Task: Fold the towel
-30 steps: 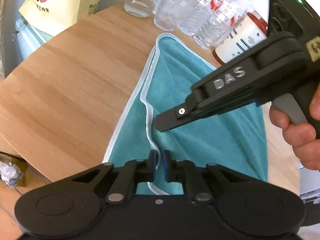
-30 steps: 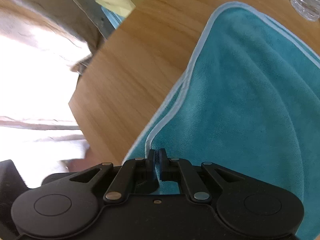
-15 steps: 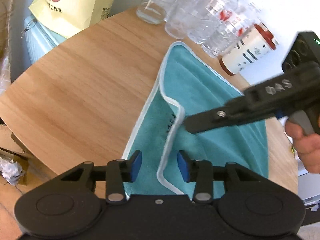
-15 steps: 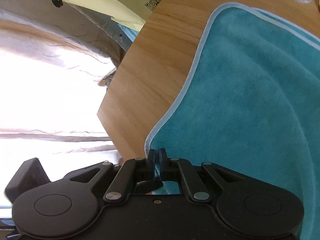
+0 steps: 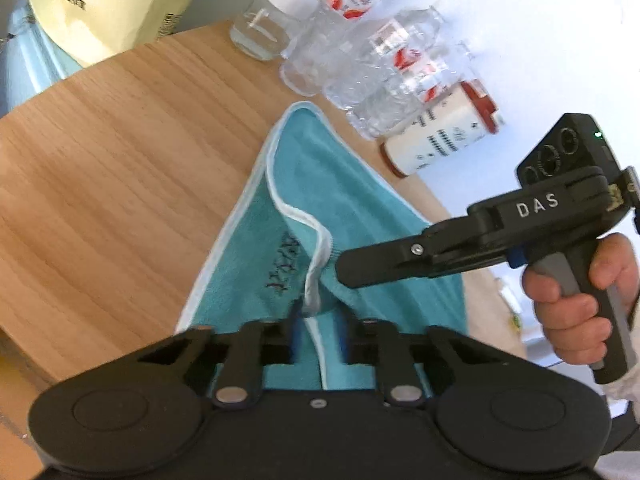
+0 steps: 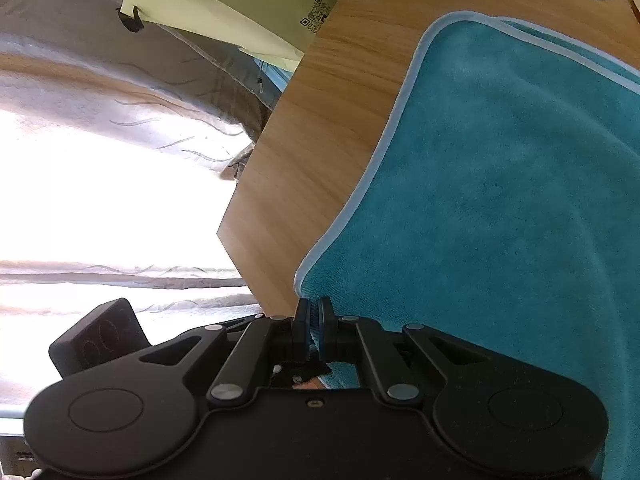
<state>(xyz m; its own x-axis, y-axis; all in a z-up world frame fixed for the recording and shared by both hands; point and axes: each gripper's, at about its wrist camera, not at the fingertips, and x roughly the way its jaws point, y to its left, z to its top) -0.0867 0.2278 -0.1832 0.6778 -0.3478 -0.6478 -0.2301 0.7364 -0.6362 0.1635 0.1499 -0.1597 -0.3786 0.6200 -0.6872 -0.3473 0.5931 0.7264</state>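
Left jaws: the left gripper (image 5: 318, 326) is closing on the white-piped hem of the teal towel (image 5: 352, 200); the hem runs between the blue pads (image 5: 295, 330), which are not yet seen pressing on it.
Right jaws: the right gripper (image 6: 314, 322) is clamped tight on a corner of the towel, cloth pinched between its pads; in the left view its black fingertip sits against a raised ridge of hem, just beyond the left pads.
Towel: lies on the wooden table (image 5: 120, 168), partly doubled over, one flap lifted so that dark embroidered lettering (image 5: 286, 266) shows; the far rounded corner points toward the bottles.
Surroundings: clear plastic bottles (image 5: 384, 68), a glass jar (image 5: 272, 24) and a white canister with red ends (image 5: 440, 134) lying on its side stand close beyond the far corner; a yellow paper bag (image 5: 116, 0) is off to the far left.
Risk, grip: the left pads may catch only the thin piping, and it could slip out once pulled.
Risk, fold: the two held points are close together, so the edge may bunch and the fold go crooked.
Risk, clutter: a swung corner could knock the bottles.
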